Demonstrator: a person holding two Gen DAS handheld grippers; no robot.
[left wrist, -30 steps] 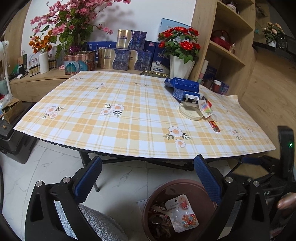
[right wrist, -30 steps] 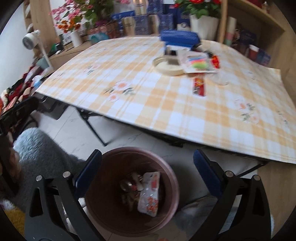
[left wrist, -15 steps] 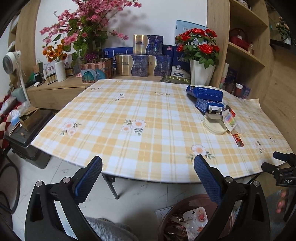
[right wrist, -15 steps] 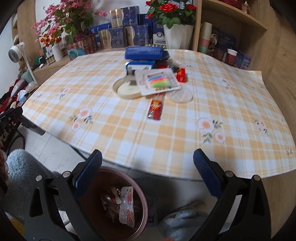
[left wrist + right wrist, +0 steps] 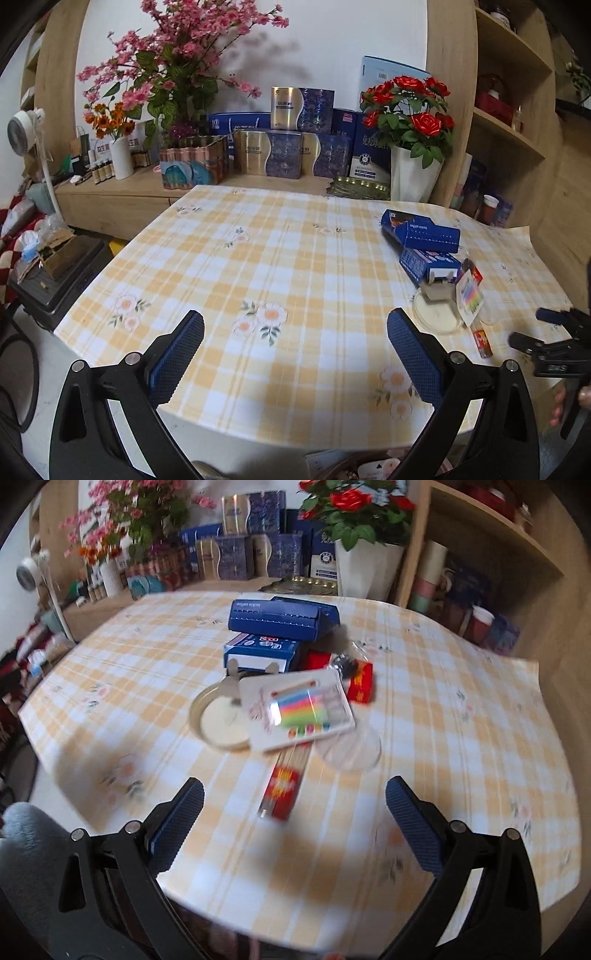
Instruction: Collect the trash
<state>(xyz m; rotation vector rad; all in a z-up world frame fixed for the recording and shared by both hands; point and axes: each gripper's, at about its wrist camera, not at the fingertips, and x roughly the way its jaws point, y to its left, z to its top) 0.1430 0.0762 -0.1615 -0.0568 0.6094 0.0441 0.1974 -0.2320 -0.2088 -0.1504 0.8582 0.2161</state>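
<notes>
My left wrist cam sits low at the near edge of the table (image 5: 258, 258), facing fwd across it to the back wall; my left gripper (image 5: 295, 354) frames the bottom, fingers wide apart. Right wrist cam is closer in, tilted down over the trash pile (image 5: 291, 686), pic a bit blurred; right gripper (image 5: 295, 830) also spread. Both views share the pile (image 5: 443, 280), the rose pot (image 5: 413, 173) (image 5: 365, 568) & shelves. Left cam catches my right gripper (image 5: 535, 328) at its far right edge.
</notes>
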